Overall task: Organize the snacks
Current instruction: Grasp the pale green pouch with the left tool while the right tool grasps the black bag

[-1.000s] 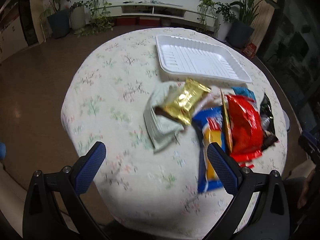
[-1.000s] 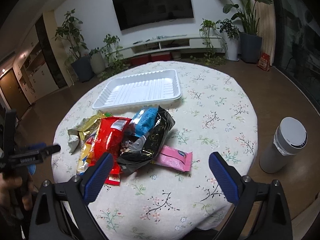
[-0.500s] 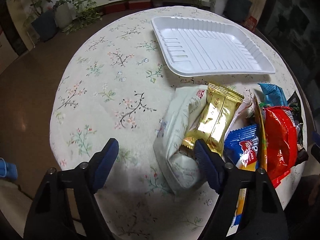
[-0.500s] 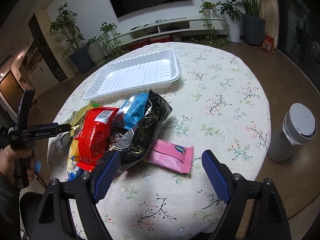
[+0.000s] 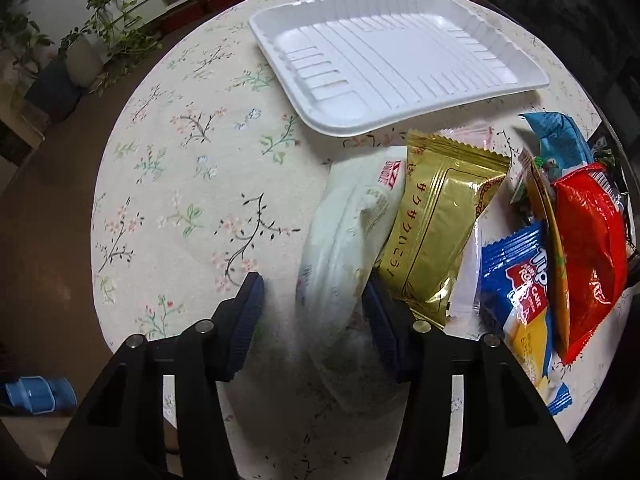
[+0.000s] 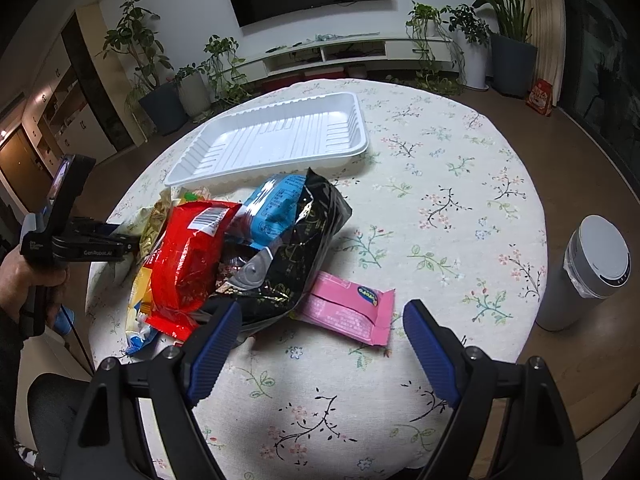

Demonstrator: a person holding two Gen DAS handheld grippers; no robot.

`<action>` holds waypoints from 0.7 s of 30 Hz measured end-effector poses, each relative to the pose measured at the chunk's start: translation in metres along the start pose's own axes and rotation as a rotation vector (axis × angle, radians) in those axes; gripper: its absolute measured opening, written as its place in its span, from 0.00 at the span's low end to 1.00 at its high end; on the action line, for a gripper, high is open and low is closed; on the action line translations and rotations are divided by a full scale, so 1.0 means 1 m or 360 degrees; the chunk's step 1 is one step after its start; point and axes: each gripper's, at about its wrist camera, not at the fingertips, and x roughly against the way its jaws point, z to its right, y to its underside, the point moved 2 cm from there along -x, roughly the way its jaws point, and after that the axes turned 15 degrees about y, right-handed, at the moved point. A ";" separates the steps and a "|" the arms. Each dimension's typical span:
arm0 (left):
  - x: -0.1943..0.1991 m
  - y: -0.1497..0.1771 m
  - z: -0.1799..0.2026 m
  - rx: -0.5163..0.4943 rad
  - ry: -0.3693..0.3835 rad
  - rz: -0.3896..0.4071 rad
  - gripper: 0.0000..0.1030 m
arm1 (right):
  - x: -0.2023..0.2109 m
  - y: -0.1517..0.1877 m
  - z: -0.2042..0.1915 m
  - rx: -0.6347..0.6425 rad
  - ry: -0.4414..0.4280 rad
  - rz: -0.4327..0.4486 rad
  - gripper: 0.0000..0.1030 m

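Observation:
A pile of snack packs lies on the round flowered table (image 5: 180,184). My left gripper (image 5: 312,320) is open with its blue pads on either side of the near end of a pale white-green pack (image 5: 344,240); the right pad touches it, the left pad stands apart. A gold pack (image 5: 440,220) leans on it. Beside them lie a blue-yellow pack (image 5: 516,292) and a red pack (image 5: 588,248). My right gripper (image 6: 320,344) is open and empty, just short of a pink pack (image 6: 348,312) and a black pack (image 6: 304,240). The white tray (image 6: 276,136) is empty.
A light blue pack (image 6: 276,204) lies on the pile near the tray (image 5: 400,52). A grey-white cylinder (image 6: 588,272) stands on the floor right of the table. The left hand-held gripper (image 6: 80,244) shows at the table's left edge. Potted plants and a TV shelf stand behind.
My left gripper has moved forward and down to the pile and narrowed around the white-green pack. My right gripper has moved closer to the pink and black packs.

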 end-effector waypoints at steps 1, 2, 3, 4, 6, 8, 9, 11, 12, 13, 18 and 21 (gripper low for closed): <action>-0.001 -0.001 0.000 0.0001 0.0058 0.0015 0.25 | 0.000 0.000 0.000 0.0004 0.0003 0.0005 0.78; -0.002 -0.001 0.000 0.0005 0.0062 0.0025 0.24 | -0.001 0.000 0.001 0.0005 0.0007 0.0007 0.76; -0.003 -0.001 0.000 -0.0002 0.0052 0.0041 0.24 | -0.001 -0.001 0.003 -0.0002 0.0012 0.0004 0.74; -0.005 -0.001 0.001 -0.0001 0.0051 0.0051 0.24 | -0.001 -0.001 0.003 -0.0010 0.0012 0.0001 0.70; -0.005 0.000 -0.003 0.0025 0.0066 0.0069 0.24 | -0.001 -0.001 0.006 -0.0022 -0.0003 -0.0005 0.64; -0.004 0.001 -0.007 0.0063 0.0081 0.0090 0.23 | -0.001 -0.002 0.008 -0.0030 -0.0026 -0.0005 0.58; -0.002 0.003 -0.009 0.0090 0.0093 0.0104 0.22 | 0.000 -0.002 0.008 -0.0031 -0.0036 -0.0005 0.56; 0.001 0.007 -0.013 0.0151 0.0127 0.0143 0.21 | 0.000 -0.004 0.010 -0.0039 -0.0064 -0.0022 0.56; 0.002 0.011 -0.017 0.0196 0.0162 0.0171 0.21 | -0.001 -0.005 0.010 -0.0038 -0.0070 -0.0033 0.56; 0.004 0.017 -0.019 0.0240 0.0194 0.0200 0.21 | -0.002 -0.006 0.010 -0.0034 -0.0070 -0.0039 0.56; 0.016 0.030 -0.020 0.0337 0.0241 0.0309 0.19 | -0.013 -0.022 0.010 -0.0060 -0.0147 -0.0135 0.56; 0.019 0.035 -0.014 0.0334 0.0236 0.0347 0.19 | -0.027 -0.037 0.005 -0.0102 -0.0239 -0.0257 0.56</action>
